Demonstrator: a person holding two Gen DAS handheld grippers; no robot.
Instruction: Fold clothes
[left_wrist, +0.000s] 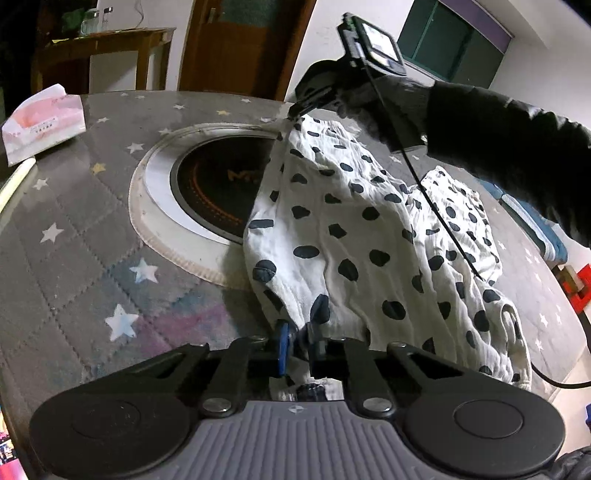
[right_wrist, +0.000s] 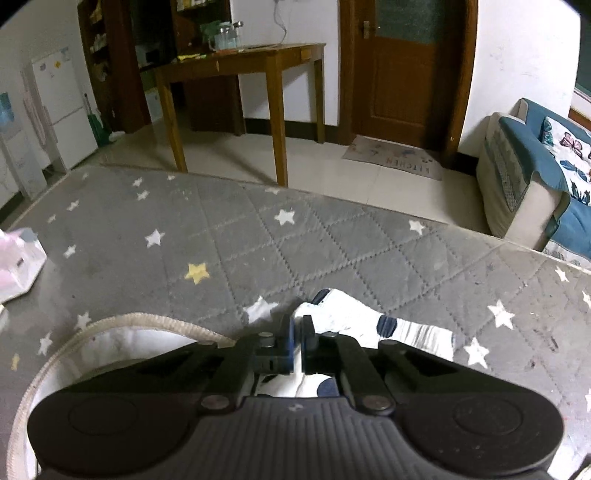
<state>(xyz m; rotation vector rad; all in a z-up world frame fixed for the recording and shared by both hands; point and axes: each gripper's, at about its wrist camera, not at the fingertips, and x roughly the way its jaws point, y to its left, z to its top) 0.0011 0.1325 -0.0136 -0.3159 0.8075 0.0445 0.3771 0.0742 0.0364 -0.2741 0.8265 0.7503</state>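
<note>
A white garment (left_wrist: 351, 229) with dark polka dots lies spread on the grey star-patterned table cover (left_wrist: 74, 258). At the bottom of the left wrist view, my left gripper (left_wrist: 298, 338) is shut on the garment's bunched near edge. My right gripper (left_wrist: 295, 110), held by a hand in a black glove and sleeve, pinches the garment's far corner; the cloth edge runs taut down from it. In the right wrist view the right gripper (right_wrist: 297, 325) has its jaws together, with the garment (right_wrist: 354, 317) at and under the fingertips.
A round black cooktop (left_wrist: 218, 192) with a pale ring sits in the table, partly under the garment. A pink tissue pack (left_wrist: 44, 122) lies at the far left. A black cable (left_wrist: 436, 206) crosses the cloth. Beyond stand a wooden side table (right_wrist: 240, 62) and a sofa (right_wrist: 535, 177).
</note>
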